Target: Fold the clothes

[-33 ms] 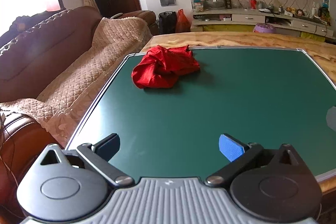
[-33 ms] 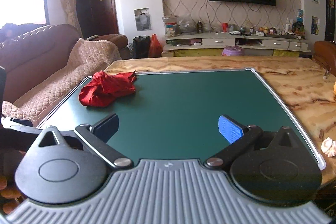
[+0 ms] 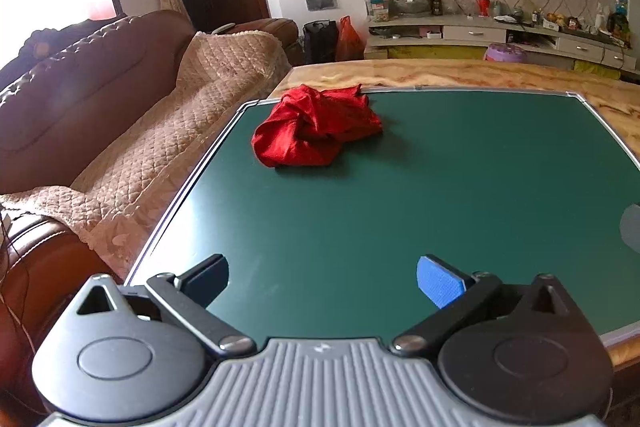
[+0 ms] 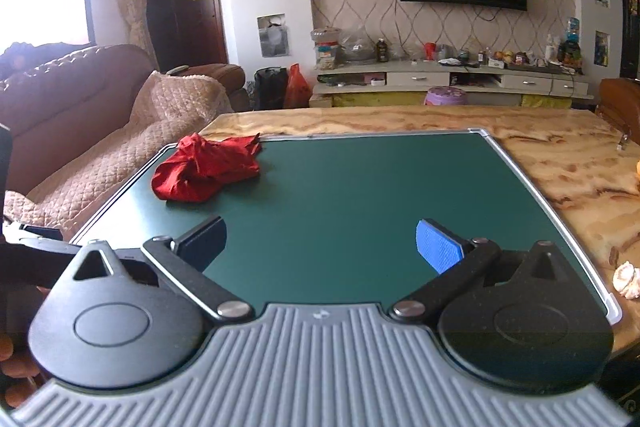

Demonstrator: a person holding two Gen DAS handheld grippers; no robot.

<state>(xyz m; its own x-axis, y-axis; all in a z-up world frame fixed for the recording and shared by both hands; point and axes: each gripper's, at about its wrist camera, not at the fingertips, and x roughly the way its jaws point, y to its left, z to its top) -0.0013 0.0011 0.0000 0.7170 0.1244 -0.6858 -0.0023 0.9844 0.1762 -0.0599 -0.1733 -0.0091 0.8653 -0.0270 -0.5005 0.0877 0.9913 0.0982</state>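
One red garment (image 3: 316,127) is sitting crumpled at the mat's (image 3: 400,219) far-left corner.
I'm holding both grippers, left (image 3: 322,277) and right (image 4: 320,241), wide open and empty; I'm aiming for an edge, not the bunch.

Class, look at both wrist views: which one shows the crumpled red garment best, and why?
The left wrist view. There the red garment lies nearer and larger on the green mat, so its folds read clearly. The right wrist view shows the same garment smaller, off to the left by the mat's far corner.
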